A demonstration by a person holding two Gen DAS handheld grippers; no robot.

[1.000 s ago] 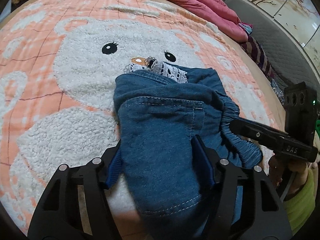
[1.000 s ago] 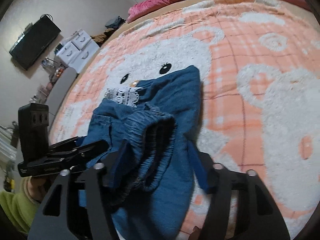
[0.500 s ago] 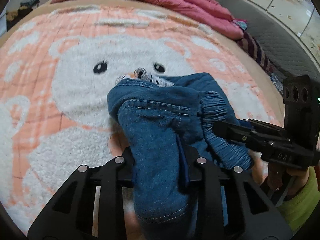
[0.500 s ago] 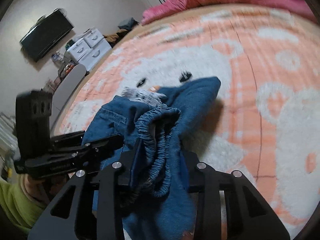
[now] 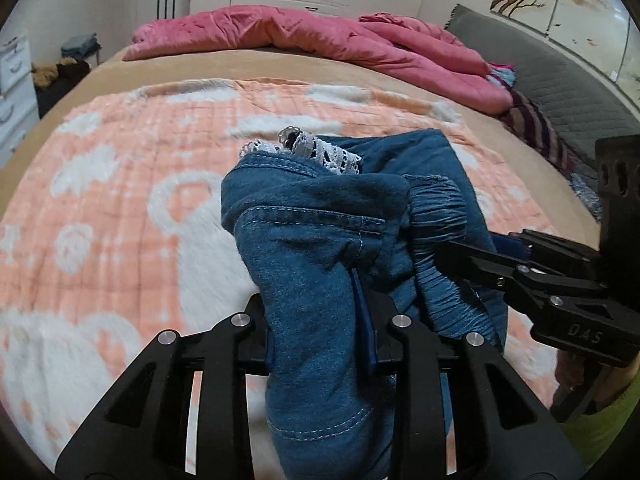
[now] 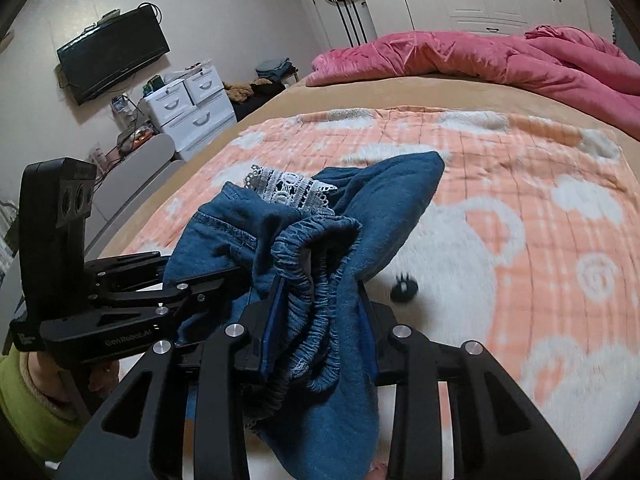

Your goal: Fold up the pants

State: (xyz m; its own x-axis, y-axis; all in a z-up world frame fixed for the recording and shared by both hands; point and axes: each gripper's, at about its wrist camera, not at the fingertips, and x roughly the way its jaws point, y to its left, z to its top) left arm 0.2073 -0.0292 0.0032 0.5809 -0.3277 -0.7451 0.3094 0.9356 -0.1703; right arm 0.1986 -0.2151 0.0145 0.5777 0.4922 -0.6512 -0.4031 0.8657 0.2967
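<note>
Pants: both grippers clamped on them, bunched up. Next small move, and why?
Probably draw the two grippers apart sideways to pull the waistband flat. The left gripper and right gripper are both shut on the denim pants, close together, so the elastic waistband hangs crumpled above the blanket.

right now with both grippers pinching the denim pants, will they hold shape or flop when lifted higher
The pants will probably flop: the cloth bunches and sags between the left gripper and right gripper. The gathered elastic waistband may stretch under pull. They look light, since folds hang loosely over the blanket.
</note>
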